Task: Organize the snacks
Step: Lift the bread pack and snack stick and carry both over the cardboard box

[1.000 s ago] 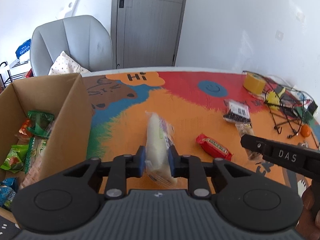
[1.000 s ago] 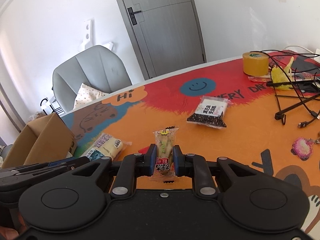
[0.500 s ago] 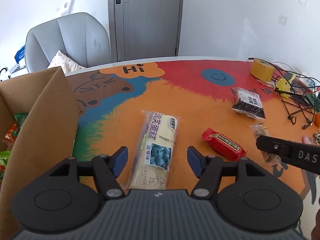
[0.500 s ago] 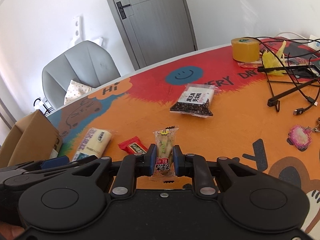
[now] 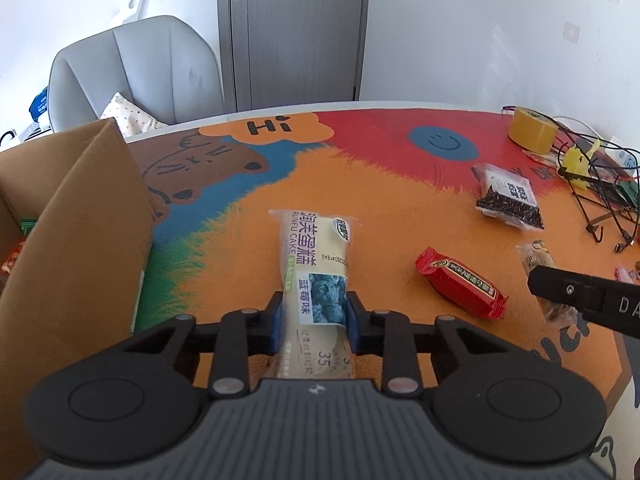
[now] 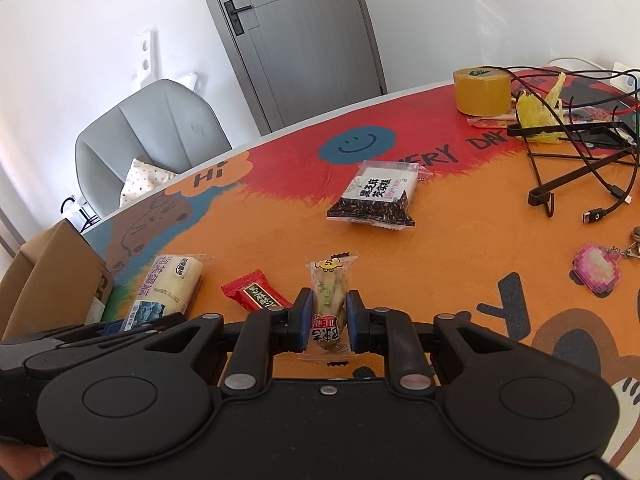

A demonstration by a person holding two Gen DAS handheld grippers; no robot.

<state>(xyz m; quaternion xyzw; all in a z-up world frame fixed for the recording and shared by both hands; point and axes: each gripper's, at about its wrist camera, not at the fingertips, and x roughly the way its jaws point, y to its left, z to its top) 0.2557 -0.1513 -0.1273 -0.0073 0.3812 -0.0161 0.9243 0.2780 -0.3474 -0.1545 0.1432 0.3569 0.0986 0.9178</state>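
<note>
I had both grippers on snacks, the cardboard box waiting off to one side.

Left wrist: my left gripper (image 5: 311, 322) was closing on the blueberry cake pack (image 5: 316, 276), which lay flat just beside the cardboard box (image 5: 80, 216), ready to lift in. Right wrist: my right gripper (image 6: 327, 325) held 1 small clear-wrapped snack (image 6: 329, 300) clamped upright, well apart from that box (image 6: 52, 276), beyond the red bar (image 6: 256, 294).

Bright even daylight; sharp focus; fisheye bending at edges

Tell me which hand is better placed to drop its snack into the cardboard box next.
Left. Its fingers are closing on the cake pack right beside the cardboard box; the right gripper is farther away.
</note>
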